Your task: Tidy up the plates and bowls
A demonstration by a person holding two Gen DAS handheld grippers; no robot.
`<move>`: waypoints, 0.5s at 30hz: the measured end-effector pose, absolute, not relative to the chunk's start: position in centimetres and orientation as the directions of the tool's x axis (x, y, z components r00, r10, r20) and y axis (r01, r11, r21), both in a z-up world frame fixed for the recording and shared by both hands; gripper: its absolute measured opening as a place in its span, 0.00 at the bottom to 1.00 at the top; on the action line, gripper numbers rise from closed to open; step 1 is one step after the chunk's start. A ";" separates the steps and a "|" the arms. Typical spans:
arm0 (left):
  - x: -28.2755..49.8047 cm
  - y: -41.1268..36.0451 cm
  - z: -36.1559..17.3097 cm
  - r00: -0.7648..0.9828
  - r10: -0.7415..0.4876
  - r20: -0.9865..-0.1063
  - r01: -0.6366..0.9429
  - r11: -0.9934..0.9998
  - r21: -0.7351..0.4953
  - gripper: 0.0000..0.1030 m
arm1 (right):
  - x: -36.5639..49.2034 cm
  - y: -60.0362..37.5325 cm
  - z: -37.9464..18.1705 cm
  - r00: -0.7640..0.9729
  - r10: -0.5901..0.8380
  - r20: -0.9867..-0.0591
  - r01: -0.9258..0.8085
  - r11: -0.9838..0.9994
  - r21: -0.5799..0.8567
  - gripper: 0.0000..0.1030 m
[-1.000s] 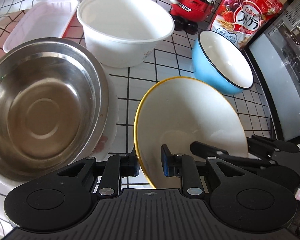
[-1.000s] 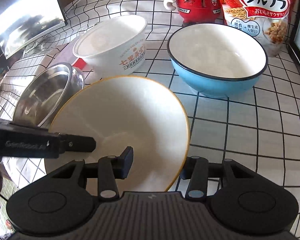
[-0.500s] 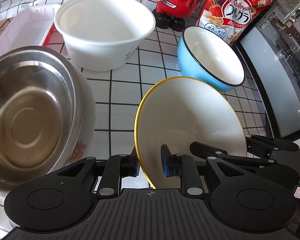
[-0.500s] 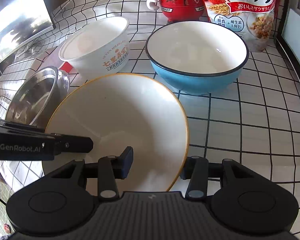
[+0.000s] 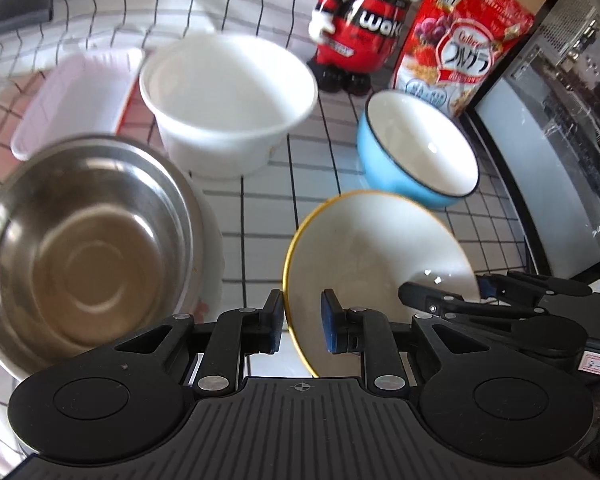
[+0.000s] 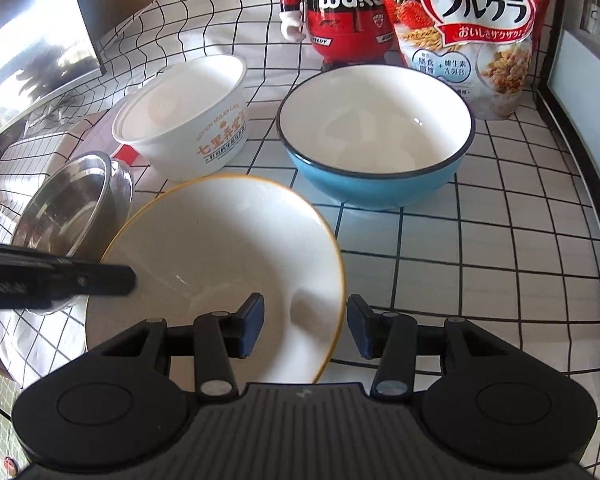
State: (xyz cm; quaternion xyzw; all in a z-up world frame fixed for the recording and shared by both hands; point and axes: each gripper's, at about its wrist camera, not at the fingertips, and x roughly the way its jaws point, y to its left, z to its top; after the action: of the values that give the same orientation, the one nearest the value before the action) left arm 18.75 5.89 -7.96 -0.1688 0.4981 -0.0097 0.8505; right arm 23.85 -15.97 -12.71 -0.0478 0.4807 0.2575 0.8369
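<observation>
The yellow-rimmed bowl (image 5: 376,264) sits tilted at lower centre of both views, held at two sides. The left gripper (image 5: 300,322) straddles its near rim with narrow jaws, one pad outside touching the rim and one inside. Whether the inner pad presses the wall I cannot tell for sure, though the tilt suggests a grip. The right gripper (image 6: 304,326) spans the opposite rim, its jaws moderately apart; the outer pad stands clear of the rim.

Above it stands the blue bowl (image 6: 376,140), just beyond; the white tub (image 5: 228,104) lies upper centre, and the steel bowl (image 5: 84,248) fills the left.

This looks like the carry step: the bowl apparently needs nesting into the blue bowl, so the next move calls for both hands travelling together and levelling it.

Compared with a second ago, the steel bowl and blue bowl appear farther off, so the bowl has risen.
</observation>
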 end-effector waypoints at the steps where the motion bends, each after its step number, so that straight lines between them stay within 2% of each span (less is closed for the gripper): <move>1: 18.6 6.0 -7.8 0.510 -0.182 -0.840 -0.149 0.944 -0.295 0.22 | 23.8 -16.0 -12.6 0.410 0.386 -0.826 -0.476 0.863 0.167 0.44; 9: 18.3 6.2 -7.3 0.518 -0.169 -0.839 -0.140 0.950 -0.278 0.22 | 23.1 -16.1 -11.9 0.438 0.386 -0.812 -0.472 0.867 0.158 0.44; 11: 18.2 6.2 -6.5 0.540 -0.149 -0.828 -0.129 0.958 -0.257 0.22 | 23.0 -16.2 -11.7 0.451 0.381 -0.807 -0.465 0.872 0.151 0.48; 13: 18.5 6.3 -5.6 0.558 -0.144 -0.818 -0.104 0.965 -0.241 0.22 | 23.2 -16.6 -11.2 0.471 0.375 -0.798 -0.447 0.882 0.151 0.59; 15: 19.2 6.4 -4.6 0.571 -0.147 -0.808 -0.075 0.970 -0.230 0.22 | 23.5 -17.3 -10.4 0.488 0.379 -0.786 -0.420 0.892 0.169 0.61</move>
State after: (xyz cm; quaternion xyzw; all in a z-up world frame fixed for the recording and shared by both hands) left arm 19.16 6.44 -4.61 -0.1199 0.4626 -0.0204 0.8782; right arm 23.47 -17.28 -10.43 -0.0226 0.4498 0.2316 0.8623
